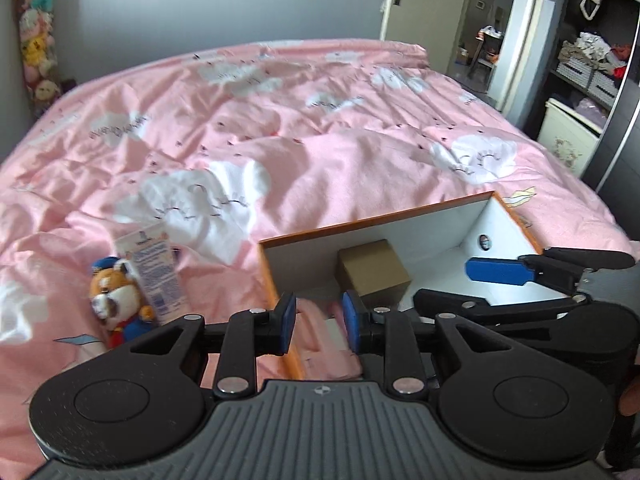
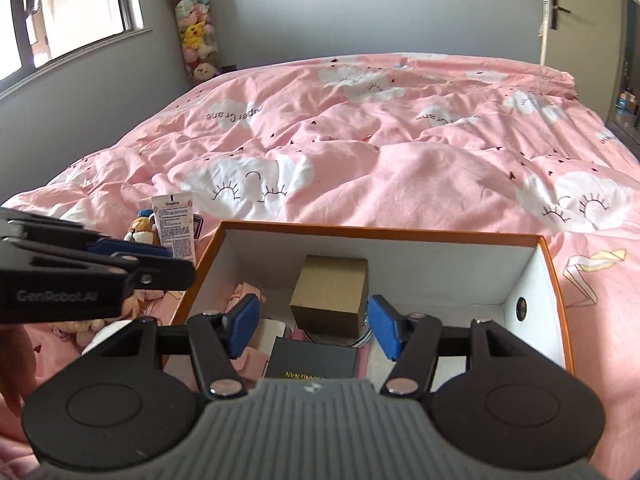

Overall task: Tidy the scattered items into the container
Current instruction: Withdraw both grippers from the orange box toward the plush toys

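An open box with orange rim point(image 2: 376, 233) and white walls lies on the pink bed; it also shows in the left wrist view point(image 1: 372, 224). Inside are a brown cardboard cube point(image 2: 330, 295) point(image 1: 372, 267), a black box with gold letters point(image 2: 312, 362), a pink cloth item point(image 2: 244, 296) and a round metal thing under the cube. My right gripper point(image 2: 314, 330) is open and empty over the box's near part. My left gripper point(image 1: 319, 322) is open and empty above the box's left wall. Left of the box lie a plush fox toy point(image 1: 116, 300) point(image 2: 140, 232) and a Vaseline tube point(image 1: 154, 276) point(image 2: 176, 226).
A pink duvet with white clouds point(image 2: 380, 140) covers the bed. A hanging column of plush toys point(image 2: 194, 28) stands in the far corner. A doorway point(image 1: 476, 32) and shelves with bins point(image 1: 588, 68) lie right of the bed.
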Motion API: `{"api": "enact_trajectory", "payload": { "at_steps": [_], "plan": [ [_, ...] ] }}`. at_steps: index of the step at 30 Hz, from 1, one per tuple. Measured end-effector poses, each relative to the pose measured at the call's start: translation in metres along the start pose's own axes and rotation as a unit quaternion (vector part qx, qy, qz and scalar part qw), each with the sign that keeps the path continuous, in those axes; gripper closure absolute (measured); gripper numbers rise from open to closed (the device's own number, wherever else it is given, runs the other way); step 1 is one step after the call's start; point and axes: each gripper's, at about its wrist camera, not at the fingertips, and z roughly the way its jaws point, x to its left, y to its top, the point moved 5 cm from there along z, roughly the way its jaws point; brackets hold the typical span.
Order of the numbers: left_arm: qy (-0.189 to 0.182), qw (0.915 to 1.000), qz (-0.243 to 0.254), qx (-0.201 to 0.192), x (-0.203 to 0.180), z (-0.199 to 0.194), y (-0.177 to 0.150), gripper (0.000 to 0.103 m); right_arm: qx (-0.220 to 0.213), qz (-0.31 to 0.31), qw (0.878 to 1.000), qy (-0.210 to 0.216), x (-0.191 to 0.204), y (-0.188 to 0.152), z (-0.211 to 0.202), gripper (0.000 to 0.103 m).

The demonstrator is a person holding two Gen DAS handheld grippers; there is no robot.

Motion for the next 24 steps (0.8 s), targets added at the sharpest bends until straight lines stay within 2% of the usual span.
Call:
{"api": "enact_trajectory", "payload": {
  "at_steps": [7, 12, 17, 20, 24],
  "plan": [
    [0.020, 0.9998, -0.008, -0.004, 0.020, -0.023, -0.026, 0.073, -0.018, 0.008, 1.000, 0.008, 0.027, -0.012, -0.013, 0.039],
    [0.050, 0.9988, 0.003, -0.002, 0.035, -0.038, -0.045, 0.073, -0.020, 0.010, 1.000, 0.013, 0.049, -0.020, -0.017, 0.039],
    [0.074, 0.9970, -0.023, 0.004, 0.060, -0.051, -0.062, 0.073, 0.000, -0.011, 1.000, 0.025, 0.078, -0.026, -0.014, 0.036],
    [0.089, 0.9953, -0.037, 0.009, 0.077, -0.058, -0.072, 0.073, 0.016, -0.028, 0.998, 0.048, 0.100, -0.030, -0.011, 0.036],
    [0.119, 0.9923, -0.030, 0.019, 0.094, -0.069, -0.085, 0.073, 0.050, -0.060, 0.995, 0.063, 0.131, -0.040, -0.001, 0.040]
  ]
}}
